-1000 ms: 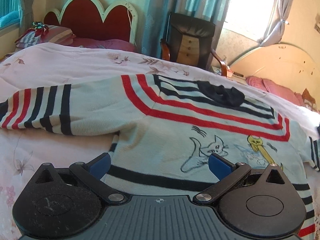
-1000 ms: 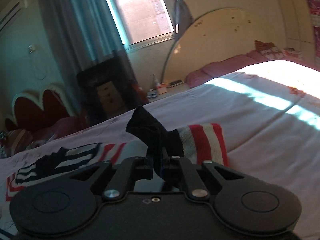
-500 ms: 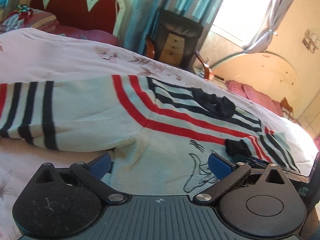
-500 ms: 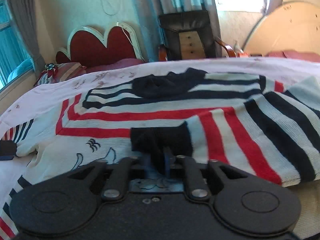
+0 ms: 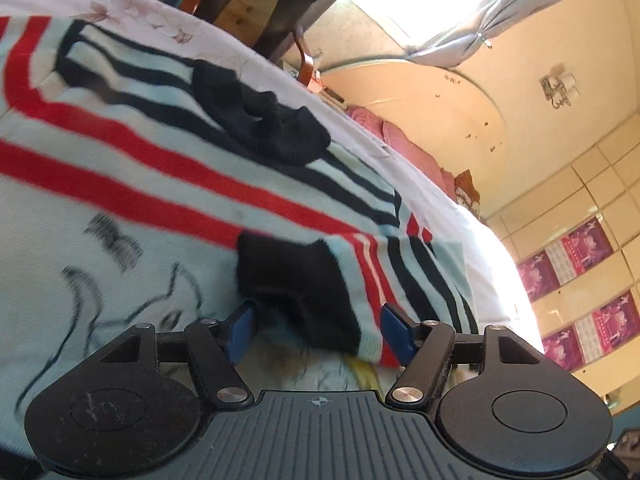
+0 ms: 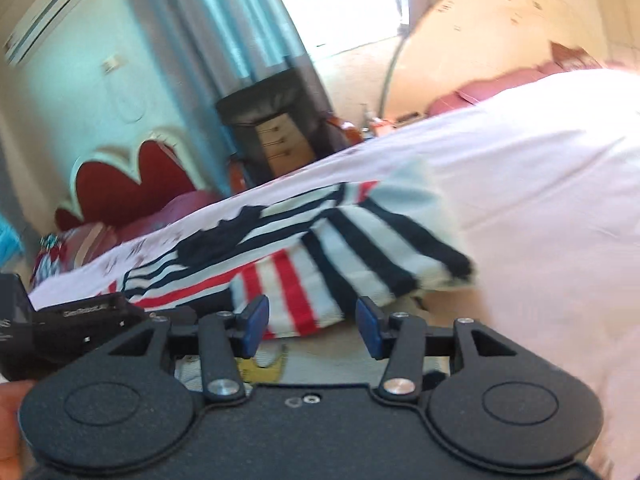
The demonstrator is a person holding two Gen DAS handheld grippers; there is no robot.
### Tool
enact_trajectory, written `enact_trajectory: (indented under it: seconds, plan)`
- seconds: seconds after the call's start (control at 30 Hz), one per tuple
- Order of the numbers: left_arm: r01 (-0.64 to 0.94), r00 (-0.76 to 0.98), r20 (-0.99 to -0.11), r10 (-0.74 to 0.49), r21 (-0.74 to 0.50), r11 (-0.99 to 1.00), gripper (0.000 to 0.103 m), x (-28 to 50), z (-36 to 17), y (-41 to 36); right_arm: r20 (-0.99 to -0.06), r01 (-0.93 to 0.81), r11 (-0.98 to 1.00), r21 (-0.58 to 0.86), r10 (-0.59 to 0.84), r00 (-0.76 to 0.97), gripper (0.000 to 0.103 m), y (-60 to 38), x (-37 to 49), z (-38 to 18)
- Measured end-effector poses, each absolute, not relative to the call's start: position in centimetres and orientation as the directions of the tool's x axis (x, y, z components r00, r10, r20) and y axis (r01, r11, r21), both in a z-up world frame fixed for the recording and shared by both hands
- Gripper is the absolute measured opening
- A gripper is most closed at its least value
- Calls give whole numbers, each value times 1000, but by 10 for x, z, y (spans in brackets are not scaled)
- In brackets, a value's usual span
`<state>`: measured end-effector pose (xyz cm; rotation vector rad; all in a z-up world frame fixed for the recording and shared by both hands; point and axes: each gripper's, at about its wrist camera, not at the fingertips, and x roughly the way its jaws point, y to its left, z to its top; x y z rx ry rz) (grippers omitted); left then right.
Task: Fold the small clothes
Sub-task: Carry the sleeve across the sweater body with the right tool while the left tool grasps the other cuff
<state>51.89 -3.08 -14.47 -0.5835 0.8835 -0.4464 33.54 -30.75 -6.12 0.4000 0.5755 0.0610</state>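
Note:
A pale knitted sweater (image 5: 120, 200) with red and black stripes and a cat drawing lies flat on the bed, its black collar (image 5: 260, 120) bunched at the top. One sleeve is folded in over the body, and its black cuff (image 5: 296, 292) lies between the blue pads of my left gripper (image 5: 318, 332). Those jaws are closing, and the pads stand just clear of the cuff. In the right wrist view the folded striped sleeve (image 6: 352, 252) lies ahead of my right gripper (image 6: 310, 326). Its jaws are opening, with nothing gripped. The left gripper's body (image 6: 60, 320) shows at that view's left edge.
The bed sheet (image 6: 540, 200) is pale pink and sunlit on the right. Beyond the bed stand a dark chair with a small wooden drawer unit (image 6: 280, 136), a red scalloped headboard (image 6: 132, 180), teal curtains and a second bed with pink pillows (image 5: 408, 152).
My right gripper has let go of the black cuff, opened and drawn back, leaving the sleeve folded over the sweater. My left gripper has swung right to the cuff and its jaws have narrowed.

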Motion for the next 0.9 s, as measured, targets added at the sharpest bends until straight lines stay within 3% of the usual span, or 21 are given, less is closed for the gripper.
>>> enact_trajectory:
  seconds: [0.07, 0.37, 0.6, 0.77, 0.9]
  plan:
    - [140, 551, -601, -579, -617, 774, 2, 531, -147, -40, -520, 98, 899, 426, 155, 840, 48, -323, 330, -65]
    - [163, 677, -565, -471, -509, 845, 4, 521, -106, 30, -491, 211, 698, 684, 226, 841, 49, -368, 340, -94]
    - [98, 666, -602, -441, -515, 851, 4, 519, -126, 78, -394, 186, 472, 862, 392, 831, 50, -372, 371, -120]
    - [80, 653, -608, -452, -538, 839, 4, 515, -143, 82, -393, 239, 385, 891, 392, 832, 49, -377, 392, -135]
    - [74, 647, -611, -455, -544, 836, 4, 518, -149, 82, -412, 276, 372, 886, 362, 836, 41, -384, 402, -139]
